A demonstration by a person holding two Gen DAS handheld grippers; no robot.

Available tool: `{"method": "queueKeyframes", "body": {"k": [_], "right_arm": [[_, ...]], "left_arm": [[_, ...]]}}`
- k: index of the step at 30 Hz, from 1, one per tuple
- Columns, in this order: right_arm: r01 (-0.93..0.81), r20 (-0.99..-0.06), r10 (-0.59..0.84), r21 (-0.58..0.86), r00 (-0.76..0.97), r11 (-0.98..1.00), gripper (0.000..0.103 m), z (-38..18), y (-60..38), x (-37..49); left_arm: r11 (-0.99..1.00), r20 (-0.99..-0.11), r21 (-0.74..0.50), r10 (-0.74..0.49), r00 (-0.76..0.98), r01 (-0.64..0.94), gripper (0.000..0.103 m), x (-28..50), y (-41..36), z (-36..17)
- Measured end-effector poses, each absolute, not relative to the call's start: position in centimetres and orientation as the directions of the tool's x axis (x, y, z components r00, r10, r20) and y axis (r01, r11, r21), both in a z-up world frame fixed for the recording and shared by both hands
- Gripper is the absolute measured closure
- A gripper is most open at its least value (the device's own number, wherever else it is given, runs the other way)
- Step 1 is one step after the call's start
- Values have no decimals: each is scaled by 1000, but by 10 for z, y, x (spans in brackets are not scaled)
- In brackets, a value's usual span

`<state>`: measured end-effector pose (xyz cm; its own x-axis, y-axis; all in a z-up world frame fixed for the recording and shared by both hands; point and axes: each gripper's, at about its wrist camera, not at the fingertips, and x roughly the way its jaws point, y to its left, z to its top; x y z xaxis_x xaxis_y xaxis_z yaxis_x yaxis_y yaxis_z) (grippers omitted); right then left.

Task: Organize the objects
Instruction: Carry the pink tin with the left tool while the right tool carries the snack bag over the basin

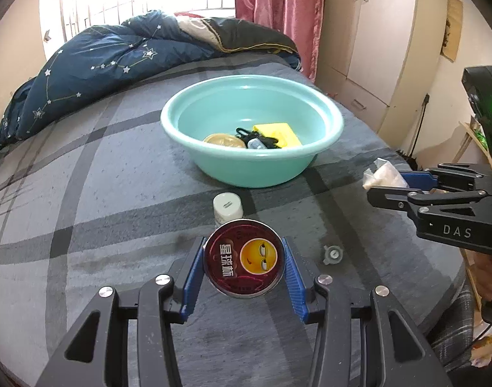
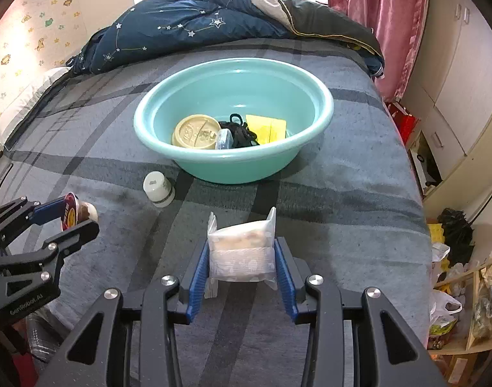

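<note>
We judge it past half: basin (image 2: 142,135) holds several items, left tool (image 1: 244,259) grasping the cup (image 1: 244,258), right tool (image 2: 241,258) grasping the packet (image 2: 241,251), white jar (image 2: 159,188) left mid-bed.

1. The white bottle (image 1: 227,208) is half hidden behind the red-lidded cup (image 1: 244,259).
2. The printing on the plastic packet (image 2: 241,251) is too blurred to read.
3. The black tangle (image 2: 241,132) in the basin (image 2: 149,129) is too small to identify.
</note>
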<state>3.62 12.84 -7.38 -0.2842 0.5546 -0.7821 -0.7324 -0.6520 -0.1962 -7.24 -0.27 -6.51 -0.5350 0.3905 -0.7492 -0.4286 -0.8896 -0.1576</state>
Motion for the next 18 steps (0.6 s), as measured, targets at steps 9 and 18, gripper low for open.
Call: {"method": "queueKeyframes", "body": {"k": [9,18], "right_arm": [[-734,-764,569,-194,-303,-651,60,-53,130,37],[-730,-743,591,-208,-314,-651,60,-35,134,37]], "left_arm": [[-874,-736,-175,422,-530,-454,53,-75,5,-50],[-865,-725,-159,429,-539,-475,53,-83,13,-36]]}}
